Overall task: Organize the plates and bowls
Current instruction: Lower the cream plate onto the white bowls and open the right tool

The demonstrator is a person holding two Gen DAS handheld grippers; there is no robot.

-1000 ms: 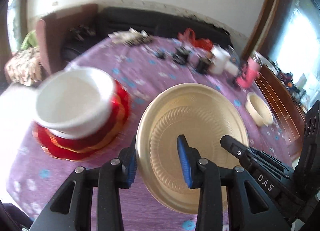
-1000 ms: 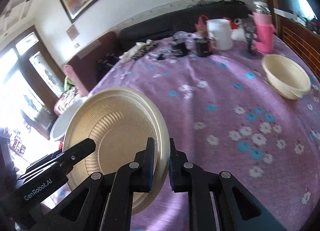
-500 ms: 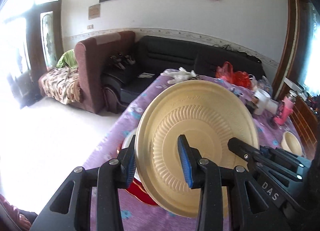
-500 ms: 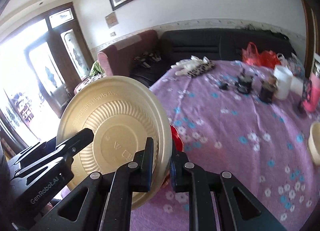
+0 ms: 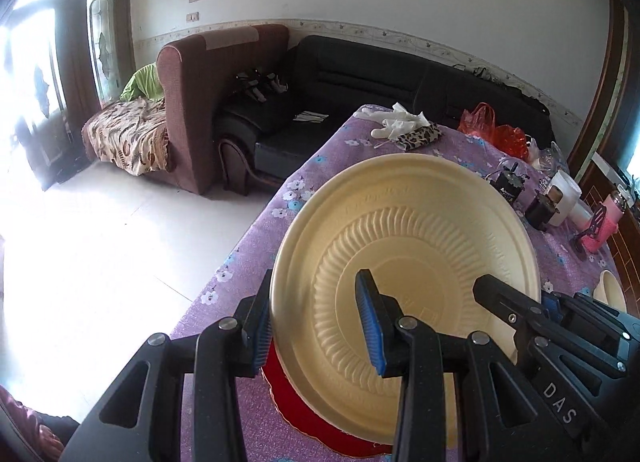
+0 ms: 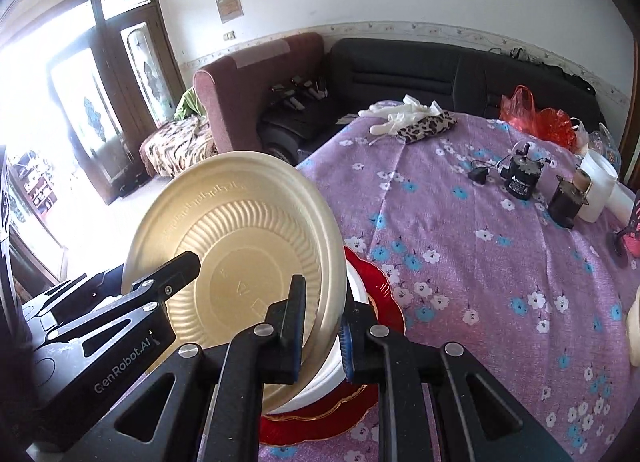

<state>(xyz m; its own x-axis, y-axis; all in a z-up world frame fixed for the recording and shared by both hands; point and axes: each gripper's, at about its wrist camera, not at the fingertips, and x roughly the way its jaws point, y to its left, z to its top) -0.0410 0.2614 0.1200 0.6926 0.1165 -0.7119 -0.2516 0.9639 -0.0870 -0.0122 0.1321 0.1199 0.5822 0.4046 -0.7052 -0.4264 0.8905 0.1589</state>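
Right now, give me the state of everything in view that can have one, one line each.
Gold plate, off the table, tilted nearly upright.
Right tool, shut on the Gold plate's rim.
Left tool, astride the opposite rim; grip unclear.
Red plate, flat on the tablecloth.
White bowl, upright on the Red plate.
Cream bowl, upright on the tablecloth, apart from the rest.

Cream plate (image 5: 404, 262) ribbed, matt plastic; tablecloth (image 6: 460, 222) purple floral cloth; red plate (image 6: 384, 294) glossy
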